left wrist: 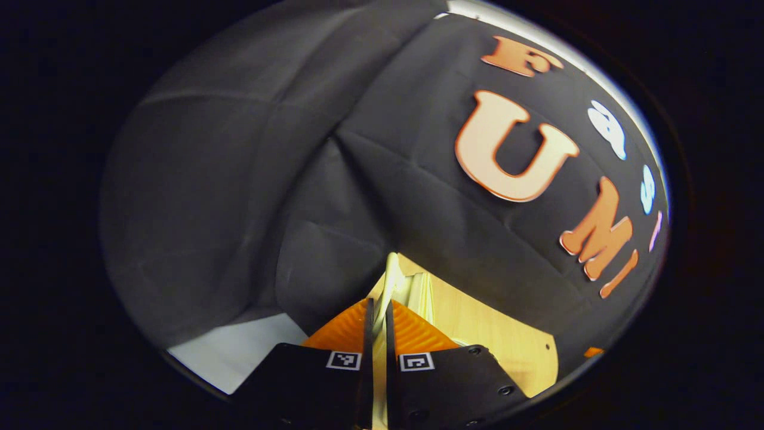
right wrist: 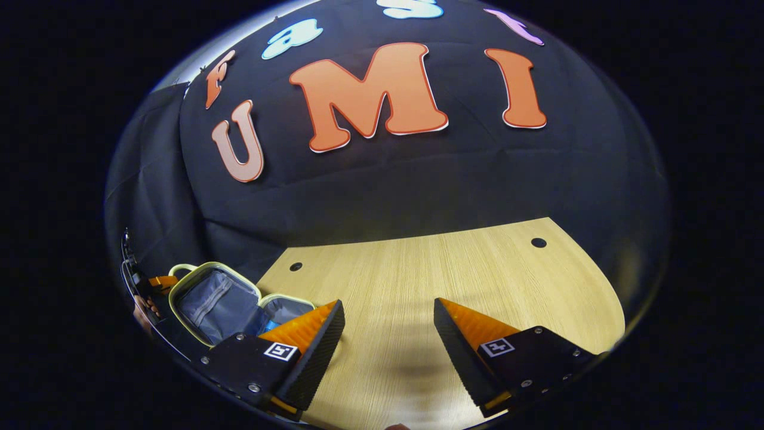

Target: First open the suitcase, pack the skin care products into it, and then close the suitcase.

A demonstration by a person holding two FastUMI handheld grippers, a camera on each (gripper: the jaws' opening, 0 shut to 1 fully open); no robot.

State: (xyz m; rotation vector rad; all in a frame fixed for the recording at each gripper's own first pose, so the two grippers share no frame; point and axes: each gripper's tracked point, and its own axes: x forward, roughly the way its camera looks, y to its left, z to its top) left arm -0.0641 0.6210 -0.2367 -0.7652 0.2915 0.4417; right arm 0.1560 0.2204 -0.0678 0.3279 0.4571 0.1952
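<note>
In the right gripper view the small suitcase (right wrist: 218, 304) lies open at the table's far left, its pale yellow rim framing a grey lining. Its lid stands raised. Something blue (right wrist: 270, 326) shows in the lower half, partly hidden by my own finger. My right gripper (right wrist: 389, 304) hovers open over bare table, well to the right of the suitcase, holding nothing. My left gripper (right wrist: 156, 282) shows at the lid's far edge. In the left gripper view my left gripper (left wrist: 377, 306) is shut on the suitcase lid's pale rim (left wrist: 392, 276), which runs up between the fingers.
The light wooden table (right wrist: 477, 280) has small dark holes (right wrist: 538, 242) near its back edge. Black cloth walls close off the back and sides. A white surface (left wrist: 239, 352) lies low on the left of the left gripper view.
</note>
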